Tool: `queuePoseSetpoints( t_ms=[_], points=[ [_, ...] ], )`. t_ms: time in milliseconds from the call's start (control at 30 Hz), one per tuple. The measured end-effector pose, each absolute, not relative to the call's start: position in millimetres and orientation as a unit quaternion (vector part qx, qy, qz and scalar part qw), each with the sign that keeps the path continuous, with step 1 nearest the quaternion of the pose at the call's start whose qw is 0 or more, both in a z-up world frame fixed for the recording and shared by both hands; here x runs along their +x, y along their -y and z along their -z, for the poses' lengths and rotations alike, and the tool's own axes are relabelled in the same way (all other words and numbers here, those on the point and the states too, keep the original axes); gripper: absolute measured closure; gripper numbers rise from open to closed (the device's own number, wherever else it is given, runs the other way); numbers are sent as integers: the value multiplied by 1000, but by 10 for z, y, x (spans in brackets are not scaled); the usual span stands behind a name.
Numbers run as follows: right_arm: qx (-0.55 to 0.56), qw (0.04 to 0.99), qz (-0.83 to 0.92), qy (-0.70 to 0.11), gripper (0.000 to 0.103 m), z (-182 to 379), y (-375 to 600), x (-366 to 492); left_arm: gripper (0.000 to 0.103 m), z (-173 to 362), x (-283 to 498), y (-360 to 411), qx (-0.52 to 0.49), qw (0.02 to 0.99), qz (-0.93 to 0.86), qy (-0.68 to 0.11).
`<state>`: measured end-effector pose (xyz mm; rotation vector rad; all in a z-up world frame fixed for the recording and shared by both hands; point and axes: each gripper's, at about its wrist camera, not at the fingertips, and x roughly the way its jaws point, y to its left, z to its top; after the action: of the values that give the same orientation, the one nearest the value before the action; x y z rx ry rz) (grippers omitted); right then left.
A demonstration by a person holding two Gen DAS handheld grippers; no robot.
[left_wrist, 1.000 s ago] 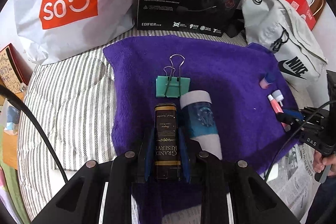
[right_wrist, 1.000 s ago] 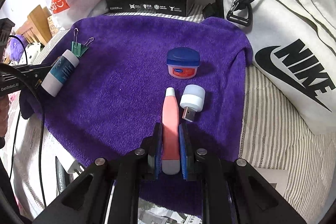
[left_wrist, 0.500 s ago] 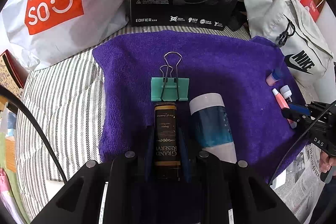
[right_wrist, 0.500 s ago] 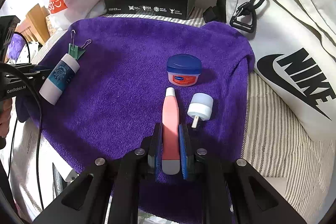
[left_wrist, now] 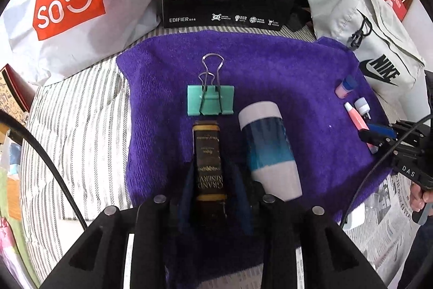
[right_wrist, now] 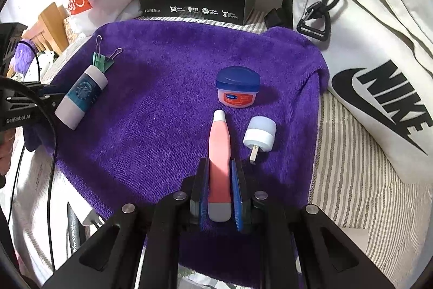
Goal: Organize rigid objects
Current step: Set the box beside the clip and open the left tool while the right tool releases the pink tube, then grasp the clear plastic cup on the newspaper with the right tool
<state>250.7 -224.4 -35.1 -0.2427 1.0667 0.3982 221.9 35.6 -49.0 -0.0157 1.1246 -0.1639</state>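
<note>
The left gripper (left_wrist: 213, 180) loosely brackets a dark gold-lettered box (left_wrist: 209, 161) behind a teal binder clip (left_wrist: 210, 100), while the right gripper (right_wrist: 219, 188) clamps a pink tube (right_wrist: 219, 153) beside a white USB light (right_wrist: 260, 135).

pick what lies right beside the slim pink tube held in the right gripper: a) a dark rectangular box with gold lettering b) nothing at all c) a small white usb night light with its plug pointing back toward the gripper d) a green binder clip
c: in the right wrist view the small white usb night light lies just right of the slim pink tube clamped in the right gripper, on the purple towel.
</note>
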Motion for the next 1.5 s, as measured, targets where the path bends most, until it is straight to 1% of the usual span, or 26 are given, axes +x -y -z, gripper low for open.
queuePoseSetpoints(
  t_ms=[33,100,167,300,533,600,667,900,1267,1400,1433,1500],
  points=[
    [-113,835,-188,-505,84,350,2246,2496,71,474,2206,-347,-7,842,77,-534],
    [-109,833,-190,-507,75,346,2258,2470,64,430,2156,-322,-5,841,75,-536],
    [-104,834,-186,-510,71,335,2275,2444,60,354,2098,-301,-4,844,71,-532],
    [-94,838,-179,-507,71,274,2322,2354,53,167,1958,-282,-8,852,68,-520],
    [-73,855,-176,-481,68,-25,2402,2003,50,-91,1588,-303,-11,869,68,-490],
    [-73,858,-184,-473,68,-93,2395,1858,46,-137,1480,-307,-17,873,70,-482],
    [-78,858,-195,-468,68,-118,2344,1712,45,-155,1411,-312,-22,876,74,-476],
    [-108,843,-225,-477,68,118,2139,1420,45,-134,1120,-300,-27,878,82,-472],
    [-141,829,-235,-487,68,427,1899,1591,45,4,963,-346,-29,870,75,-486],
    [-161,831,-242,-474,69,446,1801,1579,45,26,950,-350,-29,868,73,-490],
    [-164,832,-245,-470,70,446,1782,1571,45,28,947,-344,-28,868,74,-490],
    [-163,831,-257,-466,83,451,1755,1557,45,40,951,-305,-26,867,78,-492]
  ],
)
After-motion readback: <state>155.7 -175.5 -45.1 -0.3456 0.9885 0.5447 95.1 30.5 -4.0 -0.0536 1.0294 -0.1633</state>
